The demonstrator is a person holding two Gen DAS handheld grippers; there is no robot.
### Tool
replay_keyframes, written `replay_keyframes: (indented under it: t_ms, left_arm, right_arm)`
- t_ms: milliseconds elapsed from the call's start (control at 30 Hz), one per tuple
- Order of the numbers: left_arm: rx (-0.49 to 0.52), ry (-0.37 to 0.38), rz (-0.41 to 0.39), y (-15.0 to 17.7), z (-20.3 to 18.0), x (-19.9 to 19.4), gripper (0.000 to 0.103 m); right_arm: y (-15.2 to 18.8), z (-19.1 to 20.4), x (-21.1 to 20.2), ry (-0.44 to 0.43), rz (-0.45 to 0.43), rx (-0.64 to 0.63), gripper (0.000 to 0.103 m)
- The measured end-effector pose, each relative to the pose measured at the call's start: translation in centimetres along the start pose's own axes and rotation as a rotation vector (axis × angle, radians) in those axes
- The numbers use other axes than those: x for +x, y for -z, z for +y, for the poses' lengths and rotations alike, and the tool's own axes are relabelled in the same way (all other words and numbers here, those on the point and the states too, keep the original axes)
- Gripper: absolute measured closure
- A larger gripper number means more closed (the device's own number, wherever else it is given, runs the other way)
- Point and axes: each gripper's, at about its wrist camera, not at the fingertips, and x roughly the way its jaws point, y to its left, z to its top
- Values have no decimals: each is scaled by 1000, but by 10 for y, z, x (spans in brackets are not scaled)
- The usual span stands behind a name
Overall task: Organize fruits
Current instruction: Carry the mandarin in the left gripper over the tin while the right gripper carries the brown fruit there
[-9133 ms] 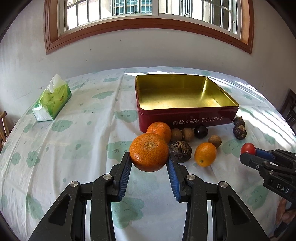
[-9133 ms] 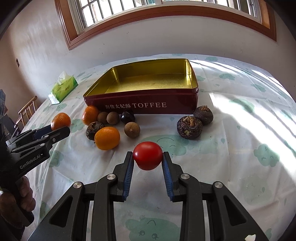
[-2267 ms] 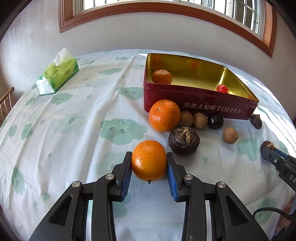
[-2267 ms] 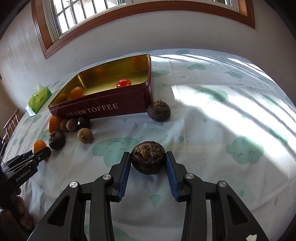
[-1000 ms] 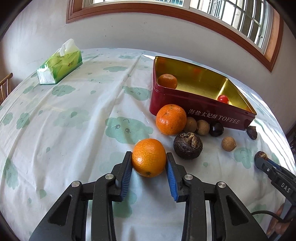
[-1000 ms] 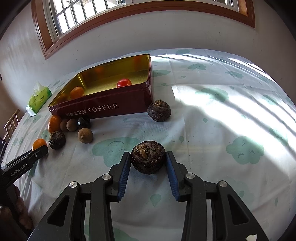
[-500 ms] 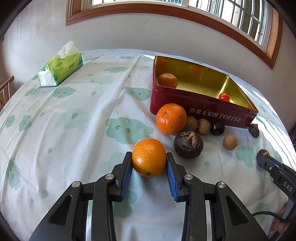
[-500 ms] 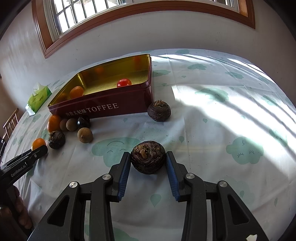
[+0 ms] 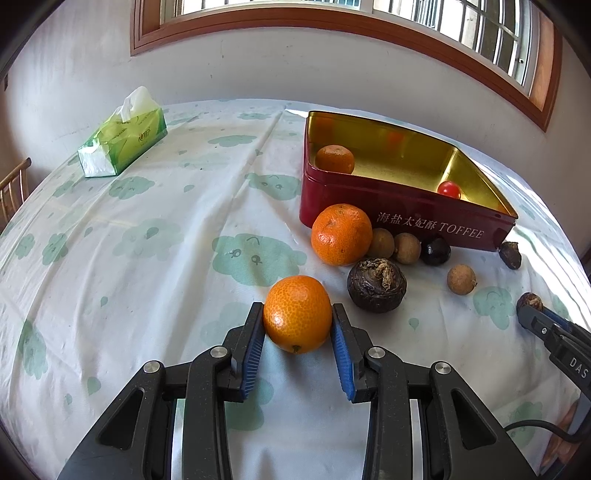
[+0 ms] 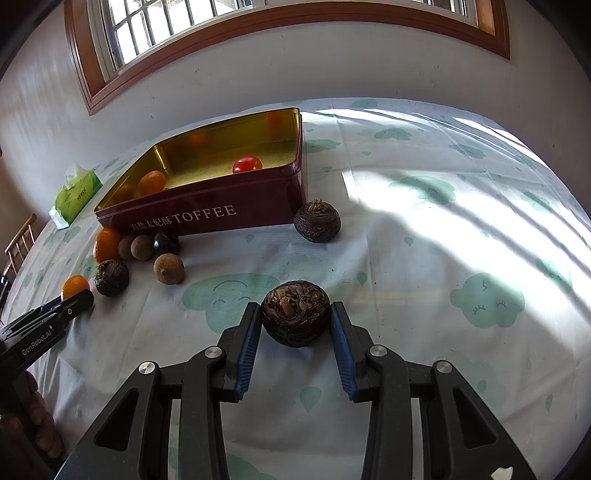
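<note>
**Two claws, two fruits, one toffee tin**

On a counter draped in a white cloth with green cloud prints, the left claw grips a small orange, its blue pads pressed against both sides of the fruit. The right claw brackets a dark brown water chestnut; its pads touch the chestnut's flanks, though how firmly they press cannot be told.

Beyond them stands an open red toffee tin with a gold interior. Inside it lie a second small orange at the left end and a cherry tomato toward the right. Against the tin's near wall sits a larger orange, with two tan round fruits and a glossy dark one in a row just beside it. Nearer, a second water chestnut rests just right of the held orange, and another tan fruit lies apart to the right. A third water chestnut sits at the tin's right corner.

A green tissue pack lies at the far left of the counter, below a wood-framed window.
</note>
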Motion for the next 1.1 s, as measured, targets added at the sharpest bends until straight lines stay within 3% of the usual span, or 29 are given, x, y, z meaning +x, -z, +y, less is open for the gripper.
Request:
replay_keyframes:
  t_ms: [500,767,1100]
  left_arm:
    - [-6,0,-32,1,2,-7,67]
    - [51,-25,-68,2,-8,-14,67]
    - [94,-3,-118,-19,-18,-33,67]
  right_arm:
    - [8,2,-8,-25,0,-3,68]
    - [9,5,-18,-53,-8,-1,68]
    - [-17,26,-38,-95,-66,-40,68]
